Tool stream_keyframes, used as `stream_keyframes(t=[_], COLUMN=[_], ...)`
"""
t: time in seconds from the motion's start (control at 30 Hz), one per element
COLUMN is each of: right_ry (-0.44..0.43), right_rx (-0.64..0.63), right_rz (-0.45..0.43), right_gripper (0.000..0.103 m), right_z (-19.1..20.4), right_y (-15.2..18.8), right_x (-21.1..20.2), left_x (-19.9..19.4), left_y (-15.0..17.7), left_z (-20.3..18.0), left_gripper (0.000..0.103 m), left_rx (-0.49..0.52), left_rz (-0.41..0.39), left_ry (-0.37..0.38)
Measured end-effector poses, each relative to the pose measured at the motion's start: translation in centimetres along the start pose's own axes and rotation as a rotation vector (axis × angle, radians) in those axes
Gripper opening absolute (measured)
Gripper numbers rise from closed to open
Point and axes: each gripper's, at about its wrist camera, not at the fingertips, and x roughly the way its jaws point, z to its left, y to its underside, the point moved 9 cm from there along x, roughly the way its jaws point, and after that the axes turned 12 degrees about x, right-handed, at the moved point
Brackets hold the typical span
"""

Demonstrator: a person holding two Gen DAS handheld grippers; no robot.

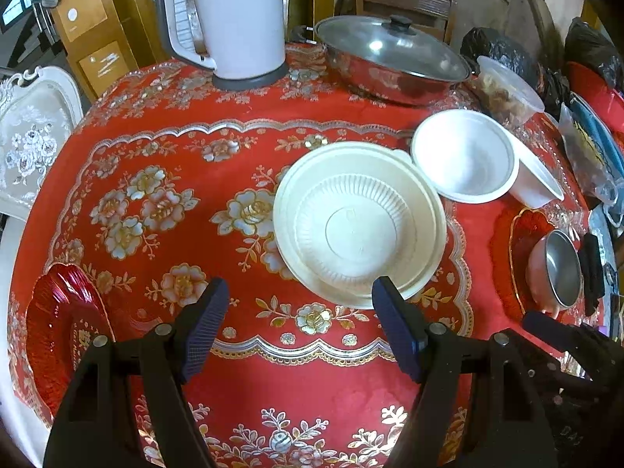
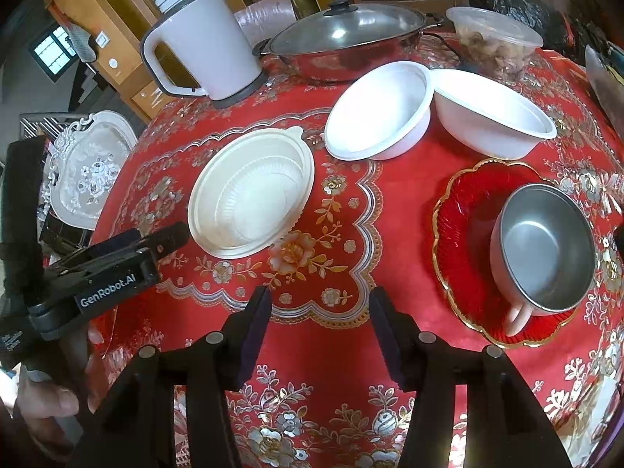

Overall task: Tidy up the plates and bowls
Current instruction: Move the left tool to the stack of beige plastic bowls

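Your left hand-held gripper (image 1: 300, 304) gaping wide, empty, just short of the cream bowl (image 1: 358, 222) mid-tabletop (image 1: 156, 156), your right hand-held gripper (image 2: 318, 312) likewise open, metal cup (image 2: 546, 253) empty on the red plate (image 2: 464, 234) at right, two white bowls (image 2: 378, 117) touching farther back.

Only one legible text — "GenRobot.AI" in pale letters on the black body of the left gripper (image 2: 173, 236), seen from the right wrist view. Gold marks on the red plate (image 1: 62, 335) at the worktop's edge — unreadable.
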Motion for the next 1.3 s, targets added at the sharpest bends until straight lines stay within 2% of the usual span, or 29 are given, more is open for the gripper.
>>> stream_keyframes(t=[0.5, 0.63, 0.9, 1.3], right_ry=[0.002, 0.006, 0.019, 0.021], right_rx=[-0.055, -0.043, -0.022, -0.042], right_rz=[-0.002, -0.004, -0.012, -0.006], right_gripper=[0.055, 0.06, 0.06, 0.061], right_z=[2.0, 1.6, 0.9, 1.7], right_y=[-0.6, -0.8, -2.0, -2.5], right_x=[1.0, 1.1, 1.3, 2.0], left_x=[0.3, 0.9, 1.5, 1.8], left_y=[0.5, 1.0, 1.0, 0.1], left_z=[1.1, 2.2, 4.3, 2.8], left_gripper=[0.076, 0.076, 0.076, 0.076], left_rx=[-0.028, -0.056, -0.112, -0.069], left_rz=[0.009, 0.032, 0.042, 0.032], left_ry=[-0.015, -0.021, -0.028, -0.021])
